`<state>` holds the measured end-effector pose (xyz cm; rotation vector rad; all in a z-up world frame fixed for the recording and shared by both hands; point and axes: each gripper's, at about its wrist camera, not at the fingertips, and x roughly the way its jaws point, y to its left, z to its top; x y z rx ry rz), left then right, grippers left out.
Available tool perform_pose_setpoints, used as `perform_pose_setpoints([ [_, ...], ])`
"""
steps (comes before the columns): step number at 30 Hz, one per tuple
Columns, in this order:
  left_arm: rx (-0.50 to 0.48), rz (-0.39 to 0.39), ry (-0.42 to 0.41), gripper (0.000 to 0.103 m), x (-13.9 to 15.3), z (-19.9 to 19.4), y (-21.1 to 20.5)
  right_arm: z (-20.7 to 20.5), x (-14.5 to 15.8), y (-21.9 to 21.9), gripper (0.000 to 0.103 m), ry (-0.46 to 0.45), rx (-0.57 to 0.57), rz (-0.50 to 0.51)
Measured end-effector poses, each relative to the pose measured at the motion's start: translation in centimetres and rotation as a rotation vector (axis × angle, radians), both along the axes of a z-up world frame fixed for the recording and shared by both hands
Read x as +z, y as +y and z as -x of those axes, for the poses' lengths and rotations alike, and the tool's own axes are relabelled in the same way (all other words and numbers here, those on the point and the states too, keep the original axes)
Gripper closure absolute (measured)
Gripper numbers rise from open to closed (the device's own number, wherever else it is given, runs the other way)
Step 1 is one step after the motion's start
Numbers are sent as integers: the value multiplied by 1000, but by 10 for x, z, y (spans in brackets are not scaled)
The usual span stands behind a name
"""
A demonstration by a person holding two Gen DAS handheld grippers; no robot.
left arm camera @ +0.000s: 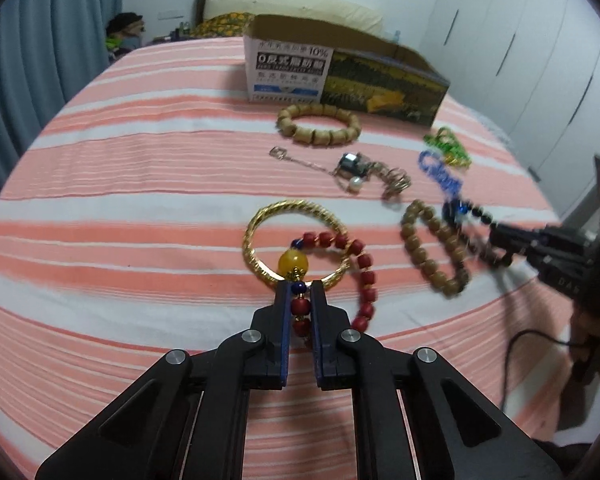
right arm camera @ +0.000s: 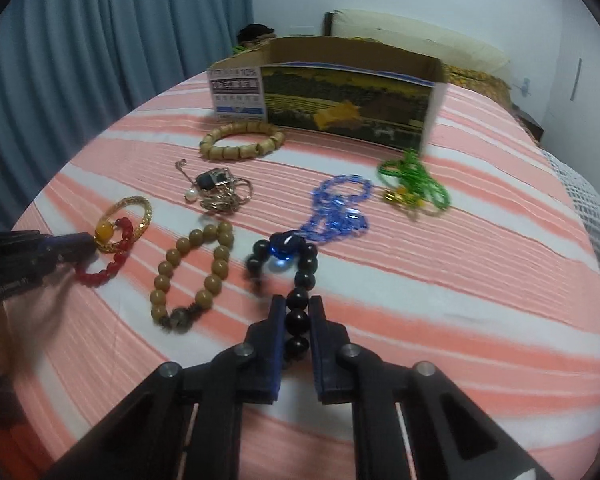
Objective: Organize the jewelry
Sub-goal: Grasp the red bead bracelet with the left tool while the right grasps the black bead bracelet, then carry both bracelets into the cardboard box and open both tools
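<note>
Red bracelet in L gripper

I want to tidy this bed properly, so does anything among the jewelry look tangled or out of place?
Yes. The silver chains lie knotted in a heap with a pearl and dark pendant. The red bead bracelet lies across the gold bangle, so the left gripper may drag both. Nothing looks broken.

Jewelry before box (on bed)
</note>
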<state>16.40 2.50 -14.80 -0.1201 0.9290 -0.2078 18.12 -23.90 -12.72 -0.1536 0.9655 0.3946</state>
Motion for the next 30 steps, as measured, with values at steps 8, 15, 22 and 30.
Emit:
perform_pose_setpoints([
  [8, -6, 119, -56, 96, 34, 7, 14, 14, 18, -22, 91, 5, -42, -76],
  [15, -29, 174, -83, 96, 58, 14, 19, 23, 50, -17, 91, -58, -31, -90],
  [22, -38, 211, -107, 96, 84, 10, 23, 28, 74, -14, 91, -84, -24, -123],
  [30, -36, 206, -125, 96, 102, -9, 29, 21, 101, -7, 91, -113, -22, -142],
])
